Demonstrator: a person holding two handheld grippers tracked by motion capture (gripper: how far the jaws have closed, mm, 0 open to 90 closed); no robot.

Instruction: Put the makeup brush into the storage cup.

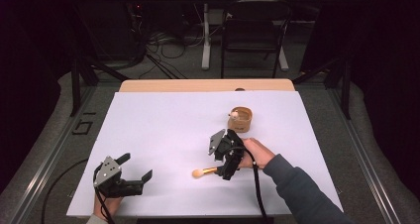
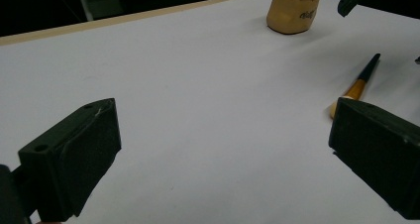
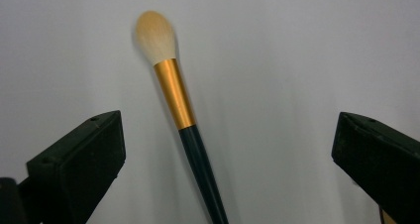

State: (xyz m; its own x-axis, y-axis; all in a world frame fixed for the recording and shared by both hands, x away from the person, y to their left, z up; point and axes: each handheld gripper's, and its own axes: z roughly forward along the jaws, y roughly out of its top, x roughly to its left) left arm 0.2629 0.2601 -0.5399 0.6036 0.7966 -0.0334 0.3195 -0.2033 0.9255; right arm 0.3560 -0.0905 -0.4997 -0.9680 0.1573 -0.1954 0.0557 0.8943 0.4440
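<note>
Right gripper (image 1: 224,160): I hold it over the brush (image 3: 178,107), jaws spread wide, nothing pinched.
Left gripper (image 1: 134,173): spread, empty, near the table's (image 1: 163,130) front left.
Brush: flat on the table, in front of the cup (image 1: 240,120).
Risk: I judge the thin round handle could roll or slip if I close off-centre.
Views: right gripper view shows bristles, gold ferrule and dark handle; high view shows the cup's position.
</note>
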